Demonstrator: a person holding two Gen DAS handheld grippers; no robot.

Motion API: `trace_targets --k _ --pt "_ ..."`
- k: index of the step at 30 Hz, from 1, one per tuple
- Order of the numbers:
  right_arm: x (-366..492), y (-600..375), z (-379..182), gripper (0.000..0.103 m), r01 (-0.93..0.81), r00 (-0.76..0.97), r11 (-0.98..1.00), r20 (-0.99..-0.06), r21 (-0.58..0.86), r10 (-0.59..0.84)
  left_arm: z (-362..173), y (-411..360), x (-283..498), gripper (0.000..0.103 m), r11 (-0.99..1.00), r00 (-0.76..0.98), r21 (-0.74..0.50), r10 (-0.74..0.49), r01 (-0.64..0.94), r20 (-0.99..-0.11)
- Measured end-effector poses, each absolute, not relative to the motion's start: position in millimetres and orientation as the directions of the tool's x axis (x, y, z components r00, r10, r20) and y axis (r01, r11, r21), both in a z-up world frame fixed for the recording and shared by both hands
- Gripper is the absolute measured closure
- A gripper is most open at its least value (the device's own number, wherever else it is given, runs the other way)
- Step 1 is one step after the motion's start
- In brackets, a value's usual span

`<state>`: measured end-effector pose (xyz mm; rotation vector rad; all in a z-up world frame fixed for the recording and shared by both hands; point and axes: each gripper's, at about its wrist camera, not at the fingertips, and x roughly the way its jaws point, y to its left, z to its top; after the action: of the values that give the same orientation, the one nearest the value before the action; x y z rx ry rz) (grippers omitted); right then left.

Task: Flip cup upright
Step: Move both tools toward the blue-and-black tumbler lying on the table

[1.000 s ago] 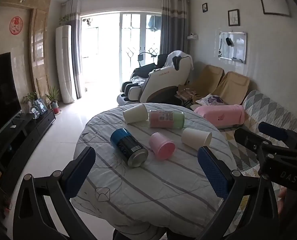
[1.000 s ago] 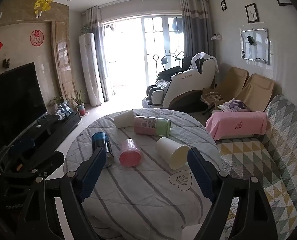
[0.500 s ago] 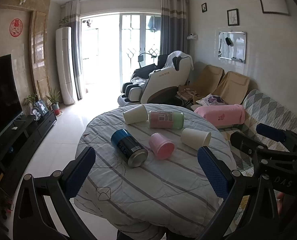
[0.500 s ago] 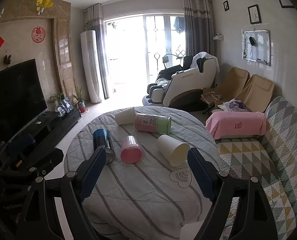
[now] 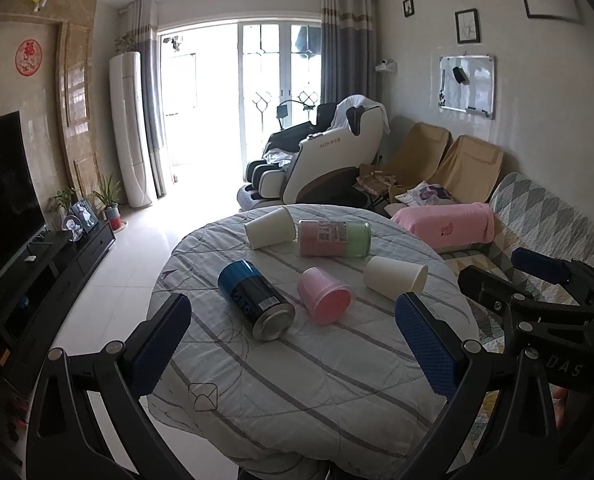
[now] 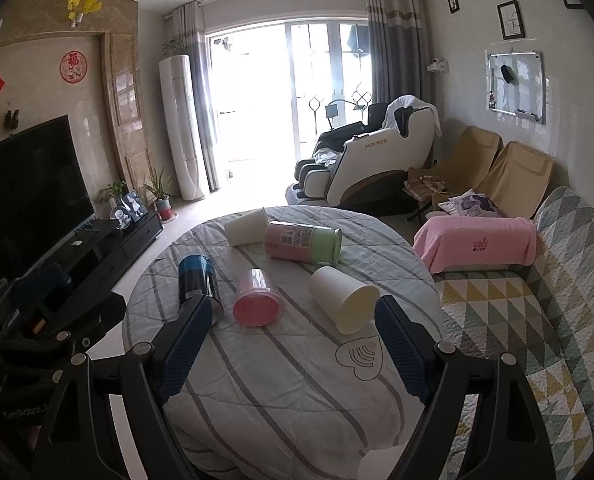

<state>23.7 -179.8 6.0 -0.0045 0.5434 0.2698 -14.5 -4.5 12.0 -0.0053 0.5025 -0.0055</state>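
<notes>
While lying sideways, pink cup (image 6: 257, 300) seemingly fronts spread right gripper (image 6: 293, 344).

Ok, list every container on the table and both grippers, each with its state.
blue can: on its side
pink cup: on its side
near white cup: on its side
far white cup: on its side
pink-green canister: on its side
left gripper: open, empty
right gripper: open, empty
</notes>
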Motion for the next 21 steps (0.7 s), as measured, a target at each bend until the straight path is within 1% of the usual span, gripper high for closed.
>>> trace_targets --k 15,21 --pt "47 -185 -5 0.018 -0.261 0.798 0.960 -0.539 0.097 0.271 1 -6 13 0.000 0.999 0.863 0.027 0.054 -0.047 -0.503" --pt "55 -183 -9 0.018 -0.268 0.790 0.959 -0.547 0.096 0.276 -2 -6 20 0.000 0.993 0.862 0.063 0.116 -0.097 -0.494"
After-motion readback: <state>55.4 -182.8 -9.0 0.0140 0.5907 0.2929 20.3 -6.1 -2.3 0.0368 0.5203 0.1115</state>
